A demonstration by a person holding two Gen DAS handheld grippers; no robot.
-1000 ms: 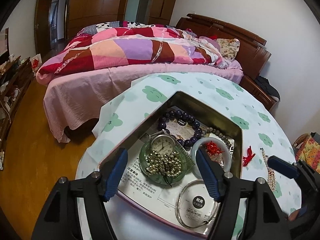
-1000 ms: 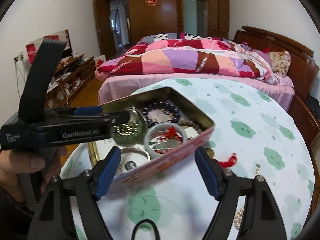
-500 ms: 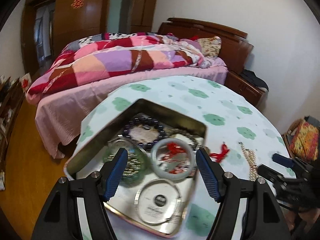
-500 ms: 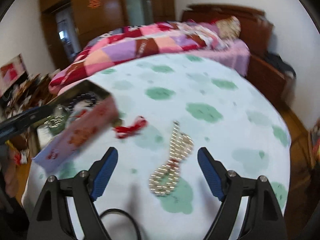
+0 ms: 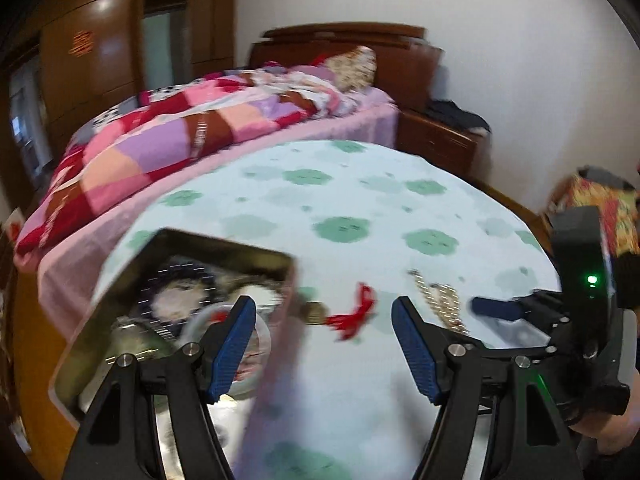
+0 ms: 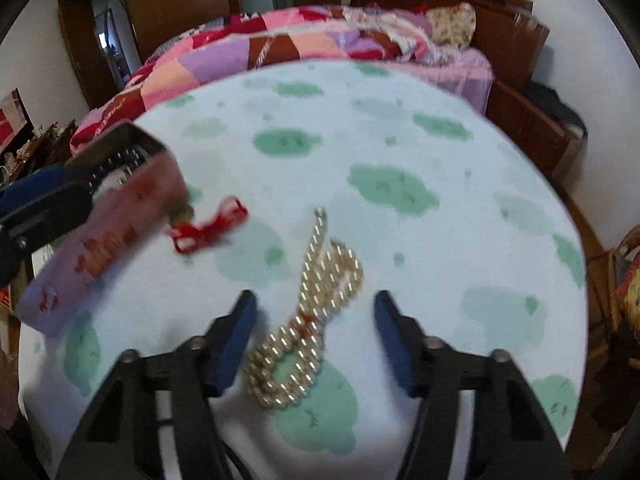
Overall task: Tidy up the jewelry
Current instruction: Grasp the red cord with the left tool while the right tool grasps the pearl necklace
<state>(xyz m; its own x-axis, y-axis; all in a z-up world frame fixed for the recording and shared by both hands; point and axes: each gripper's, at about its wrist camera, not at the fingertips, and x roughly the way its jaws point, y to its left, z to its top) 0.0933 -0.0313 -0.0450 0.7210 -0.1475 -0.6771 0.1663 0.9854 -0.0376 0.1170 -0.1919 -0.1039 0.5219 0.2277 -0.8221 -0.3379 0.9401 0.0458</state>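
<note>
A gold bead necklace (image 6: 320, 280) lies in a twisted loop on the round table's green-patterned cloth (image 6: 400, 140). My right gripper (image 6: 315, 312) hangs just over it, jaws closing, with the beads between the blue pads but not pressed. A red knot ornament (image 6: 208, 228) lies left of the necklace, beside the open tin box (image 6: 112, 216). In the left wrist view, blurred bangles and bead strings fill the tin (image 5: 168, 272). My left gripper (image 5: 322, 332) stands open and empty over the tin's right wall, with the red knot (image 5: 356, 316), the necklace (image 5: 440, 300) and the right gripper (image 5: 500, 316) to its right.
A bed with a patchwork quilt (image 6: 320, 36) stands right behind the table, its wooden headboard (image 6: 480, 12) at the back right. A colourful bag (image 5: 600, 208) sits off the table's right edge. A low shelf (image 6: 24, 144) lines the left wall.
The left gripper has swung right, from over the tin's middle to its right wall. The right gripper has dropped down over the bead necklace and its jaws have narrowed.
</note>
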